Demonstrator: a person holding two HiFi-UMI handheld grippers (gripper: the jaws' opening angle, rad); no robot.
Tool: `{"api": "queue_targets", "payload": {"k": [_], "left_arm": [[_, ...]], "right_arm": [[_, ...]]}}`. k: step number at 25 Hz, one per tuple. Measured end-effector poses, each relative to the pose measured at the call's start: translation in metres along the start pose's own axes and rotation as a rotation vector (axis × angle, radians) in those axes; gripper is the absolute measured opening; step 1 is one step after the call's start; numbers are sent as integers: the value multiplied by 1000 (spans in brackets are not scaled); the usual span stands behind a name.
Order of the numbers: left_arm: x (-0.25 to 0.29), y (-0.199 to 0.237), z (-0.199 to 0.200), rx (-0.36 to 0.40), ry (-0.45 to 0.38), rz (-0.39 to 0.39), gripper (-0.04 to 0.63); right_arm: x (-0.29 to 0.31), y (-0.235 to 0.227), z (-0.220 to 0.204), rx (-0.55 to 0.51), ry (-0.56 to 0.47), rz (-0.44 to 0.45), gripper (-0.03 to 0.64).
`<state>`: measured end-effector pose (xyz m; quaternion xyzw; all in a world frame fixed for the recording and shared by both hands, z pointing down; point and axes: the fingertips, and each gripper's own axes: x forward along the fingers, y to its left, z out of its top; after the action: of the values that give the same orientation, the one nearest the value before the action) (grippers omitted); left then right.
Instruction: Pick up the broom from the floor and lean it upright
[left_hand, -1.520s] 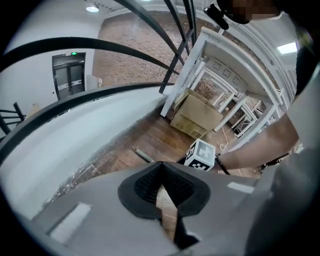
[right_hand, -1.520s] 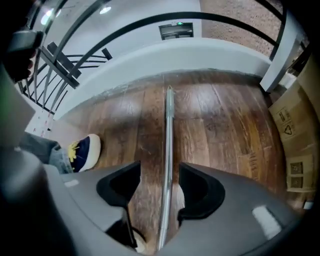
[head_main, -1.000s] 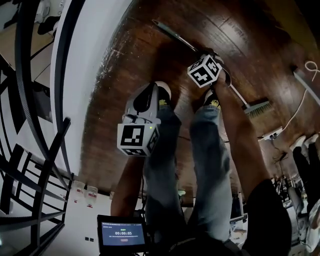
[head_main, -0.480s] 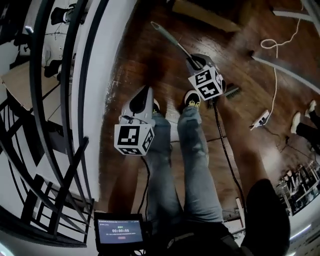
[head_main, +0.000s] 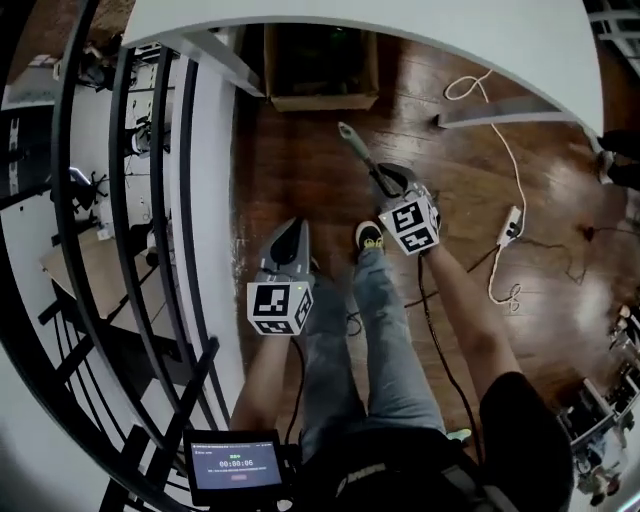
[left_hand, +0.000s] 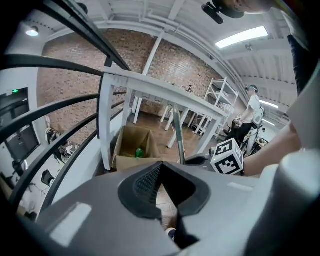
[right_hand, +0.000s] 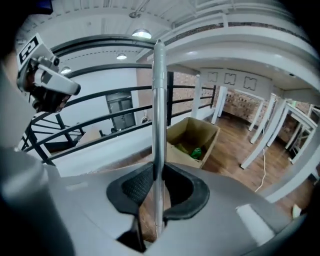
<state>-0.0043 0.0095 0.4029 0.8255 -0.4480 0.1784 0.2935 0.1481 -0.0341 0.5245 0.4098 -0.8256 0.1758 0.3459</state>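
The broom's grey handle slants up off the wooden floor, and my right gripper is shut on its lower part. In the right gripper view the handle stands straight up, clamped between the two pads of the right gripper. The broom's head is hidden behind that gripper and the person's legs. My left gripper hangs to the left of the handle, apart from it. In its own view the left gripper has its tips together with nothing between them, and the handle rises beyond.
An open cardboard box with a green thing inside stands ahead under a white table. A black railing runs along the left. A white cable and power strip lie on the floor at right. The person's shoes are below.
Both grippers have risen. The right one has lifted the broom's handle off the floor, and it now stands steeper. The head view has swung towards the box and the table.
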Motion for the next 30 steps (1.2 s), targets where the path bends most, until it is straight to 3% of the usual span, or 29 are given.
{"api": "queue_targets", "payload": {"k": [6, 17, 23, 30], "left_arm": [[32, -30, 33, 77, 13, -60, 12], [68, -73, 72, 159, -31, -95, 12], [90, -73, 59, 168, -5, -103, 12], [86, -62, 50, 164, 15, -86, 12]], "right_arm": [[-37, -59, 14, 143, -112, -133, 75], [-55, -115, 37, 340, -234, -253, 77], [-29, -148, 42, 383, -244, -289, 77], [-18, -151, 49, 342, -238, -298, 78]]}}
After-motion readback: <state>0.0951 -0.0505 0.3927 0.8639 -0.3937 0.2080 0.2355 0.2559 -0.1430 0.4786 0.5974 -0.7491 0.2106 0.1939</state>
